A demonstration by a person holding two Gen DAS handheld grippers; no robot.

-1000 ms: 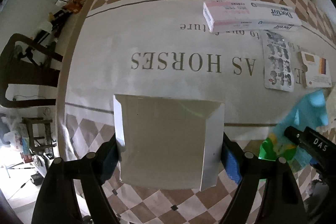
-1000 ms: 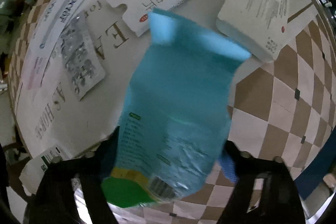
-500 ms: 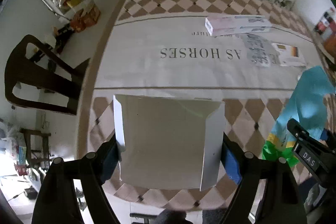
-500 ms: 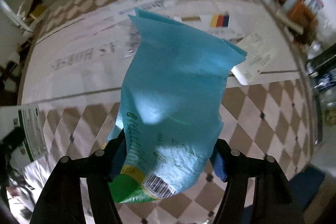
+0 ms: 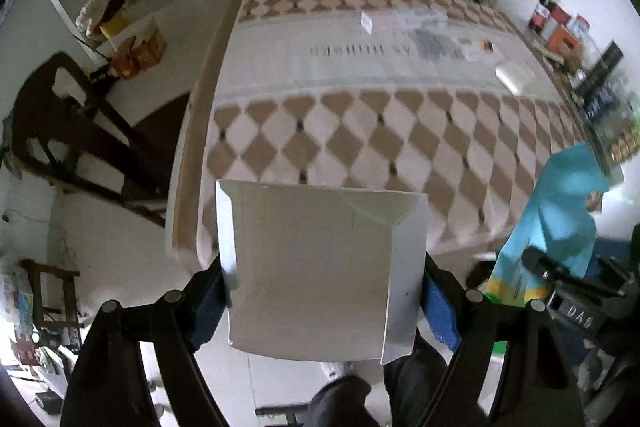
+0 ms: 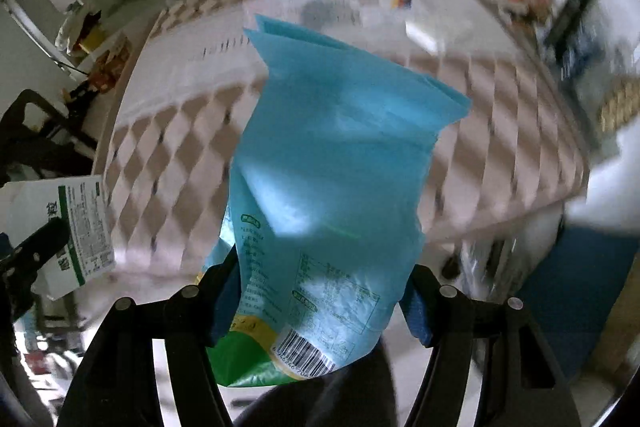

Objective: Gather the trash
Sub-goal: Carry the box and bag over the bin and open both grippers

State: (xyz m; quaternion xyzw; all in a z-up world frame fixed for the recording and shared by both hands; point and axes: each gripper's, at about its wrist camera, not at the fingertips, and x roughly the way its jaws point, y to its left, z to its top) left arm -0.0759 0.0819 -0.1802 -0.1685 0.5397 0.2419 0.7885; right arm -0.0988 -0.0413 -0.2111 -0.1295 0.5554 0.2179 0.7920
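Note:
My left gripper is shut on a white carton, held in the air off the near edge of the table. My right gripper is shut on a blue snack bag with a green bottom and a barcode, also lifted off the table. The bag shows at the right of the left wrist view; the carton shows at the left of the right wrist view. Far back on the table lie a long pink box, a blister pack, a flat carton and a white packet.
The table has a checked cloth with a lettered white band. A dark wooden chair stands left of it. Bottles and boxes line a shelf at the right. A blue object stands low at the right. My dark legs are below.
Both grippers have pulled back and up from the table with their loads; the table now looks farther away and its near edge is in view.

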